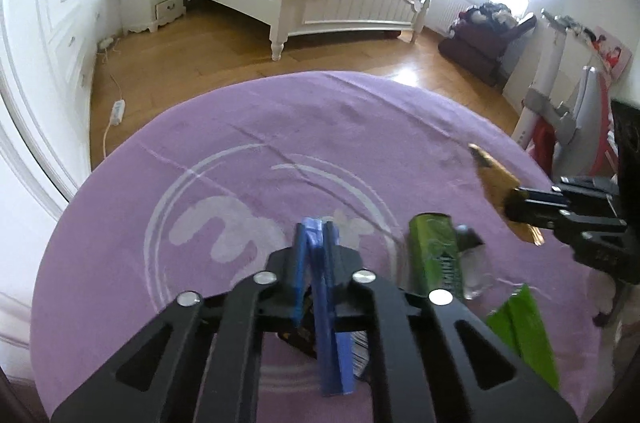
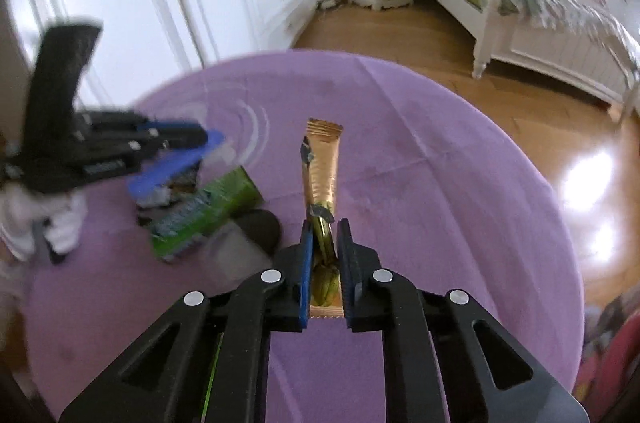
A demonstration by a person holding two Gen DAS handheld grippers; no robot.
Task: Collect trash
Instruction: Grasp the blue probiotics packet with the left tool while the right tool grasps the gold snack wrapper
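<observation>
So both grippers have grabbed something, but nothing has actually been binned as far as I can tell, and I don't see a trash bag or bin in either view. I'd call it early-to-middle: pickup's happening, drop-off is all still to do.

The right gripper (image 2: 325, 241) has its fingers clenched on a gold wrapper (image 2: 321, 165). It's a long, skinny stick-style sachet with a crimped top end, a bit crinkled, torn-looking dark spots along one edge, and it sticks out forward past the fingertips, above the purple-covered counter (image 2: 440, 183).

The left gripper (image 1: 316, 235) is closed tight too. In the right wrist view it looks like it's pinching a small dark printed packet (image 2: 176, 189), but that part is blurry so I can't say exactly what it is.

Still lying on the counter, between the two grippers:
- a green packet (image 1: 434, 255) with lettering, flat on the cloth
- a clear little cup or bottle with a dark cap (image 1: 472, 263), touching the green packet's side
- another bright green scrap (image 1: 524, 335) near the counter edge

So at least three pieces left after these two.
</observation>
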